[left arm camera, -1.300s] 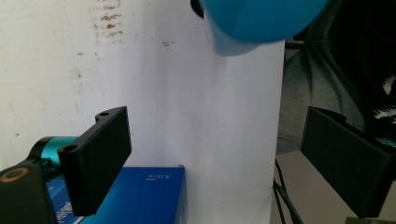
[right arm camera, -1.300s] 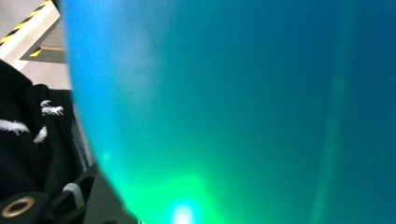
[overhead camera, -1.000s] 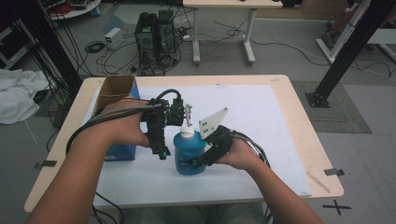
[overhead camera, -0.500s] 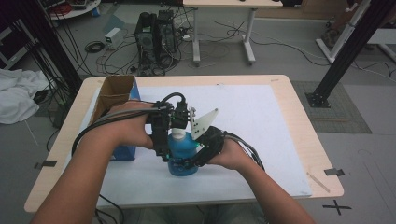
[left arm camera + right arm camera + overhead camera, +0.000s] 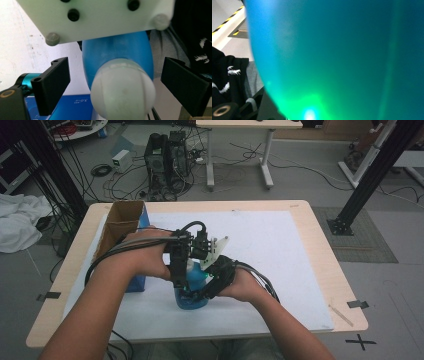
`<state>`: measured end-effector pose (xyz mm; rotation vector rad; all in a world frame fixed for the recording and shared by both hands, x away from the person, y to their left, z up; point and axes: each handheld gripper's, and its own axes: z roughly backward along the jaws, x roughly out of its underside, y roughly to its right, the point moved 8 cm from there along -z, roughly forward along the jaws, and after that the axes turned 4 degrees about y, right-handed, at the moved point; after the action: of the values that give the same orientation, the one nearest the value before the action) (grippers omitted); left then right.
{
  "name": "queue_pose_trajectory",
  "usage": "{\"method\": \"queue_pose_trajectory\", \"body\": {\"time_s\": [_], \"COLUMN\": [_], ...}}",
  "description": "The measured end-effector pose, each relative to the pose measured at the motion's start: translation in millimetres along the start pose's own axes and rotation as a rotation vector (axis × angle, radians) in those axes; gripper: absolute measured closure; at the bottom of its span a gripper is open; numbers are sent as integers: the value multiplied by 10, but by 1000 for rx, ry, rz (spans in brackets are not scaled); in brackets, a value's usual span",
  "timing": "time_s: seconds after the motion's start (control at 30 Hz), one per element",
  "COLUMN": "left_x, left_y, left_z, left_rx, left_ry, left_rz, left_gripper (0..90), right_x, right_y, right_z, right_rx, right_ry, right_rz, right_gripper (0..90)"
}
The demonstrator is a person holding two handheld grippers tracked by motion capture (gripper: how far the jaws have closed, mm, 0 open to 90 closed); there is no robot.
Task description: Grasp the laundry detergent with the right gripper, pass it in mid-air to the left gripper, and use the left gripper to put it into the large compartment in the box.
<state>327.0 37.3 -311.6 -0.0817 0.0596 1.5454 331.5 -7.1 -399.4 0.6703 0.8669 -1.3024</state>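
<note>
Blue translucent plastic is what we log first: a blue bottle with a white rounded cap [image 5: 192, 290], standing on the white paper sheet [image 5: 280, 270] near the table's front edge, between our two hands. Our right gripper [image 5: 212, 282] is clamped on the bottle's body from the right, its jaws drawn in as far as they go; in the right gripper view the blue wall [image 5: 332, 55] sits so close that the jaws are hidden behind it. Our left gripper [image 5: 180, 270] hangs over the bottle's top; in the left gripper view its two black jaws stand apart on either side of the white cap [image 5: 122, 90], touching nothing. The pale plate [image 5: 97, 17] of the other gripper crosses above the bottle there.

Just left of the bottle we note a blue carton [image 5: 137, 282], and behind it an open brown cardboard box [image 5: 120, 227] at the sheet's left edge. The light wooden table [image 5: 325, 235] carries all of it. Beyond, on the floor: a dark computer case with tangled cables [image 5: 165, 160], a white cloth [image 5: 20, 220], and a second table's legs [image 5: 240, 155].
</note>
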Motion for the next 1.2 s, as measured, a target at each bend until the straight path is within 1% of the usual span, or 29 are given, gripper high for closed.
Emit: {"method": "queue_pose_trajectory", "body": {"time_s": [0.03, 0.07, 0.13, 0.17, 0.2, 0.23, 0.27, 0.3, 0.33, 0.37, 0.43, 0.47, 0.5, 0.57, 0.63, 0.67, 0.7, 0.73, 0.77, 0.8, 0.83, 0.9, 0.93, 1.0, 1.07, 1.1, 1.13, 1.17, 1.2], "left_x": [5, 3, -1, -5, -8, -16, -24, -30, -36, -40, -42, -46, -43, -42, -40, -40, -33, -32, -31, -28, -19, -14, -15, -20, -19, -22, -15, -18, -13], "left_y": [19, 16, 11, 27, 22, 16, 14, 23, 10, 1, 9, 2, 16, 6, -6, -6, 25, 12, 2, 2, 24, 20, 19, 11, 32, 12, 28, 7, 24], "left_z": [-9, -14, -19, -32, -27, -31, -35, -43, -44, -48, -66, -73, -72, -70, -68, -70, -76, -72, -71, -70, -73, -68, -66, -56, -60, -57, -60, -57, -54], "left_rx": [11, 5, 7, 11, 14, 5, 8, 12, 4, -3, 3, 4, 7, 0, -13, -8, 8, -8, -14, -9, 5, -2, -3, -13, 5, -7, 4, -5, -2], "left_ry": [-2, -4, -11, -9, -20, -19, -20, -19, -24, -26, -30, -25, -26, -30, -37, -34, -34, -35, -35, -35, -40, -43, -42, -34, -33, -31, -33, -33, -33], "left_rz": [16, 21, 9, 19, 12, 9, 2, 9, -2, -11, -4, -13, 4, -5, -18, -18, 7, 4, -6, -7, 11, 11, 11, 3, 9, -9, 5, -15, 5], "left_gripper": [89, 89, 89, 89, 89, 89, 89, 89, 89, 89, 89, 89, 89, 89, 90, 91, 91, 93, 99, 106, 117, 146, 148, 186, 187, 190, 207, 213, 213], "right_x": [-5, -8, -11, -10, -25, -29, -29, -33, -45, -50, -48, -60, -63, -61, -51, -49, -63, -65, -65, -69, -71, -75, -69, -66, -69, -70, -72, -96, -97], "right_y": [-3, -5, -2, -4, -27, -27, -29, -23, -48, -56, -88, -56, -56, -62, -94, -98, -59, -53, -58, -50, -49, -58, -74, -95, -97, -94, -90, -26, -31], "right_z": [2, 9, 15, 23, 18, 18, 25, 28, 27, 25, 29, 34, 34, 32, 28, 30, 28, 36, 39, 38, 35, 23, 24, 20, 22, 26, 29, 20, 26], "right_rx": [-3, -3, -4, -8, -1, -1, -6, -4, -1, 4, -5, 4, 1, 1, -8, -8, 5, 3, -3, 0, -1, 0, -5, -12, -13, -13, -12, 14, 11], "right_ry": [1, -1, -2, -5, 3, 7, 6, 5, 7, 5, -4, 8, 12, 7, -6, -8, 8, 8, 9, 11, 11, 15, 6, -1, 2, 0, 1, 30, 30], "right_rz": [0, -4, -2, -6, -44, -41, -43, -32, -66, -74, -99, -67, -65, -70, -103, -109, -79, -71, -76, -69, -68, -72, -84, -103, -106, -102, -99, -42, -42], "right_gripper": [448, 448, 448, 448, 448, 448, 448, 448, 448, 448, 448, 449, 449, 448, 449, 448, 449, 449, 449, 449, 449, 448, 449, 449, 449, 449, 449, 449, 449]}}
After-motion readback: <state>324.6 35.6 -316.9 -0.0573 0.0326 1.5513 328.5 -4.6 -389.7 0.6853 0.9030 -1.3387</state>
